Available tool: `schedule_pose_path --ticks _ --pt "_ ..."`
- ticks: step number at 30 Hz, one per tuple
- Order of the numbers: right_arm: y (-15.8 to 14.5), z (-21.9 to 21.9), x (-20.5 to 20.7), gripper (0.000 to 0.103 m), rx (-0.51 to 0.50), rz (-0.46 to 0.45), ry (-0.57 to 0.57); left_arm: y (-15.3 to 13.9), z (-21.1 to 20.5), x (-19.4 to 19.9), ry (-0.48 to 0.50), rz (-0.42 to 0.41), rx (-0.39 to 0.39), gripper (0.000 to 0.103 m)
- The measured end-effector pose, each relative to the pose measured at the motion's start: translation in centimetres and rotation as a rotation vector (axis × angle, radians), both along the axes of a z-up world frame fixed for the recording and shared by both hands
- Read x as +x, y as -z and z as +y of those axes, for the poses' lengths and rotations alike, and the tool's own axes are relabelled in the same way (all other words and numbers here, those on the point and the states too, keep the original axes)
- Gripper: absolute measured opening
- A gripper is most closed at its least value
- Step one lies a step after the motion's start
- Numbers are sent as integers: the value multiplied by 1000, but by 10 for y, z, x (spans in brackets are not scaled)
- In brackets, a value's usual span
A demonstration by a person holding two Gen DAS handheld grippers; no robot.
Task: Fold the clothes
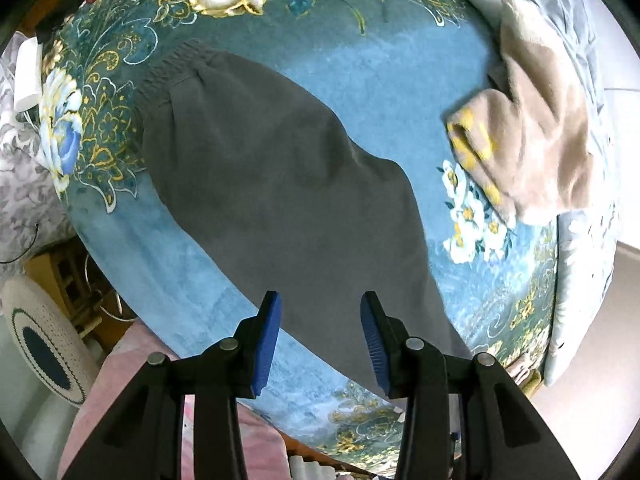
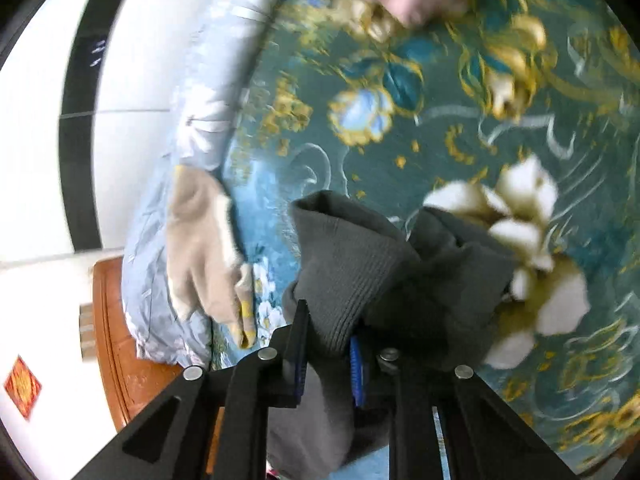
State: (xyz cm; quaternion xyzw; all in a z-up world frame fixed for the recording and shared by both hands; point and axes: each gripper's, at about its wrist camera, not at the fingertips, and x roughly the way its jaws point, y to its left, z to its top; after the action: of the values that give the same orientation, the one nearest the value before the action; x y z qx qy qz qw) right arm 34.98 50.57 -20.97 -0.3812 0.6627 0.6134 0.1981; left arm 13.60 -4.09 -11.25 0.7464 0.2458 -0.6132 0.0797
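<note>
Dark grey sweatpants (image 1: 260,184) lie flat on the blue floral blanket (image 1: 380,60), waistband at the upper left, legs running toward me. My left gripper (image 1: 320,312) hovers open just above the lower part of the pants, holding nothing. In the right wrist view, my right gripper (image 2: 328,344) is shut on the ribbed cuff end of the grey pants (image 2: 352,264), lifted and bunched above the blanket (image 2: 440,140).
A beige garment with yellow print (image 1: 536,132) lies at the blanket's right edge, also showing in the right wrist view (image 2: 204,248). A pale blue quilt (image 1: 580,264) borders the right. A round white stool (image 1: 44,340) stands lower left. A wooden bed frame (image 2: 116,340) shows.
</note>
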Motion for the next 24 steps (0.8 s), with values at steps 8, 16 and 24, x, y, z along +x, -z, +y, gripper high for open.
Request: schedule_pose_path --ticks 8,16,24 --pt "41 6 16 18 -20 -136 -51 3 -3 11 1 -44 -48 42" --pt "25 12 42 61 21 -30 -7 -5 4 11 34 -33 -55 52" --pt "71 9 55 61 -141 10 161 -9 -1 19 59 -36 -105 52"
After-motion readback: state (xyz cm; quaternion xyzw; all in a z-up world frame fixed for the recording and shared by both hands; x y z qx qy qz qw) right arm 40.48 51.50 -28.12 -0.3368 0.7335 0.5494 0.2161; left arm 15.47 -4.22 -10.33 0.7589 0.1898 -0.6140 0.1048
